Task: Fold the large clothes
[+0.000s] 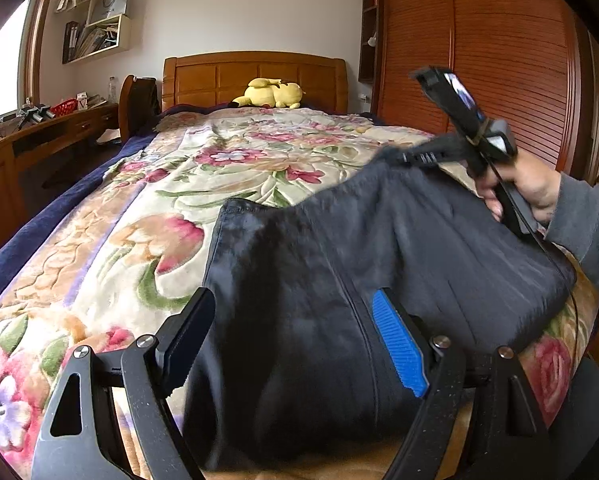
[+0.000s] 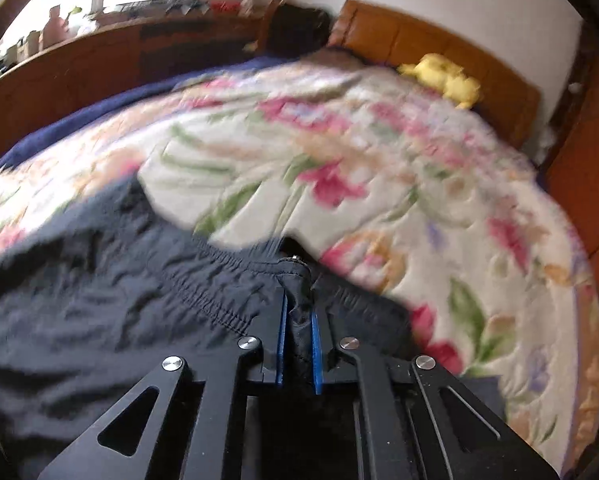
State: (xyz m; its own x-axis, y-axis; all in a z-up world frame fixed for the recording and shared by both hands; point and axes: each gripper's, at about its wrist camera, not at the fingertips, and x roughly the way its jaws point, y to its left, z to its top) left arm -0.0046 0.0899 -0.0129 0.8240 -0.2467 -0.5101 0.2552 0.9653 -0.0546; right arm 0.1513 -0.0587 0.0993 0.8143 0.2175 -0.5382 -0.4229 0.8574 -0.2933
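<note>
A: Nearest the left camera, the left gripper (image 1: pixel 295 340) has its fingers spread wide, one black pad and one blue. Dark cloth of the garment (image 1: pixel 379 280) fills the gap between them, but neither pad presses on it.

B: And the right gripper (image 2: pixel 298 336)?

A: Pressed together on a fold of the garment (image 2: pixel 119 300), right by the gathered waistband. A small metal snap shows just past its tips. From the left camera you can see the right gripper (image 1: pixel 413 158) lifted above the bed, held in a hand (image 1: pixel 527 184) with a grey sleeve, the cloth hanging from it.

B: Where is the garment lying?

A: At the near end of the bed, on the floral blanket (image 1: pixel 203 184). One edge is raised by the right gripper; the rest drapes down toward the left one. The right view is blurred, so I cannot tell how much of it lies flat.

B: Anything else?

A: A yellow plush toy (image 1: pixel 271 94) lies at the wooden headboard (image 1: pixel 255 76), well apart from the garment. A wooden wardrobe (image 1: pixel 479 48) stands to the right and a desk (image 1: pixel 39 136) to the left.
</note>
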